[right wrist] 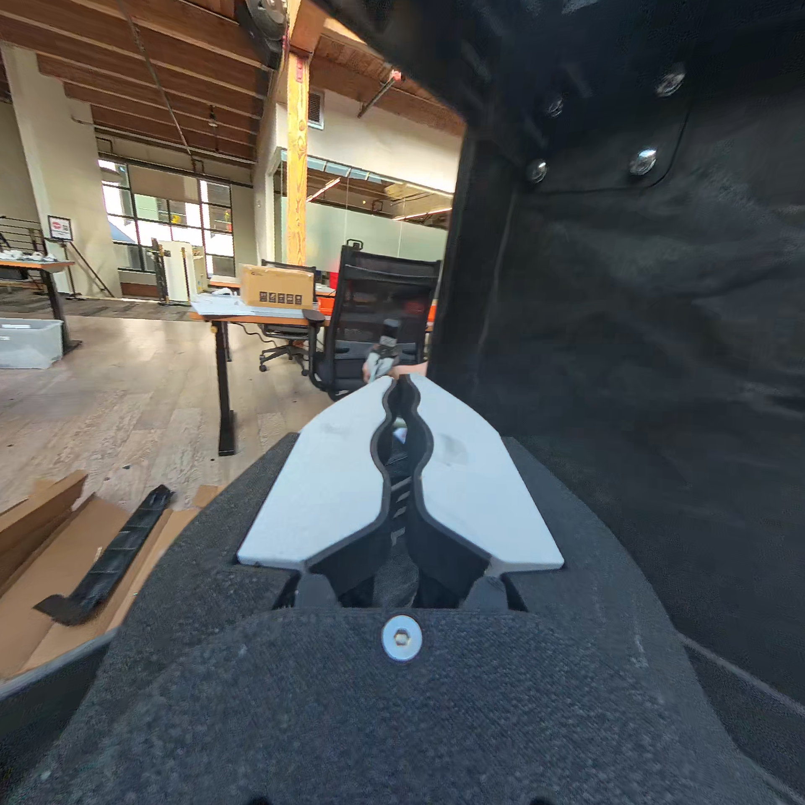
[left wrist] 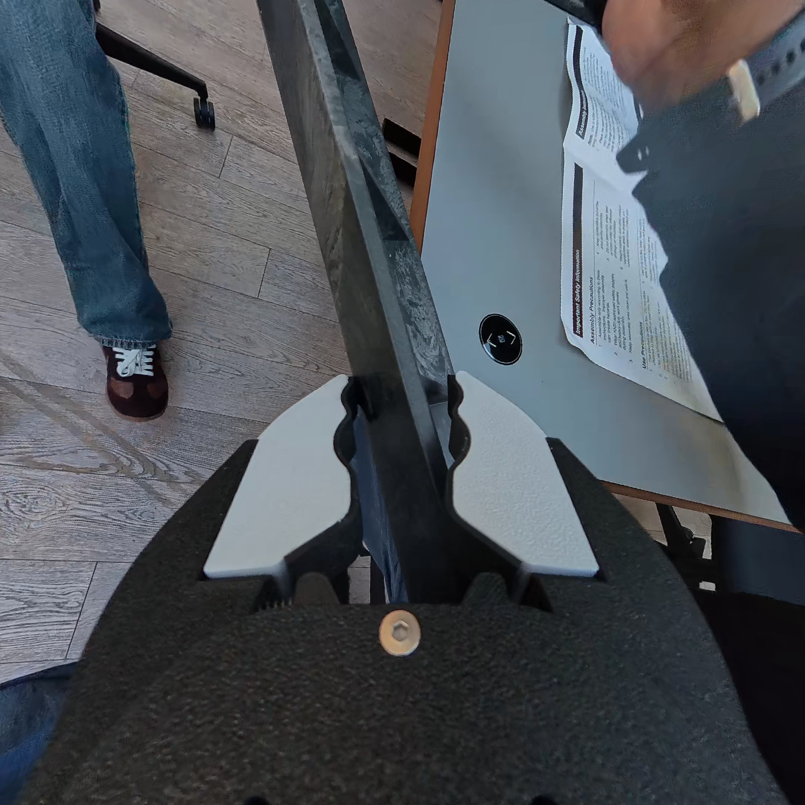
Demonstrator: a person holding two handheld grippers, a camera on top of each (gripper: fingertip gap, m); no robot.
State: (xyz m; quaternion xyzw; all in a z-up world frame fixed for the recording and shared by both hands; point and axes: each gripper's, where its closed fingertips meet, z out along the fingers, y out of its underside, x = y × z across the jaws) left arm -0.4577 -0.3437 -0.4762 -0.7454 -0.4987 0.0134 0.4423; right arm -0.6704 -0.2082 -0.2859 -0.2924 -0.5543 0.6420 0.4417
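**Left wrist view: dark bar clamped beside the table**

The left hand-held gripper (left wrist: 403,405) gripped a long dark bar (left wrist: 348,209) just beside the grey table (left wrist: 488,218). The right hand-held gripper (right wrist: 401,385) sat nearly closed, apparently empty, beside a black panel (right wrist: 631,348).

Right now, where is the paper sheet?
In the left wrist view, the paper sheet lies on the grey table at the right, beside a round black button, partly under a dark sleeve.

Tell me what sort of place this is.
Most likely an open-plan office or workshop loft. Desks on black legs stand on a wood-look floor, with a mesh office chair beside them, and exposed timber ceiling beams overhead.
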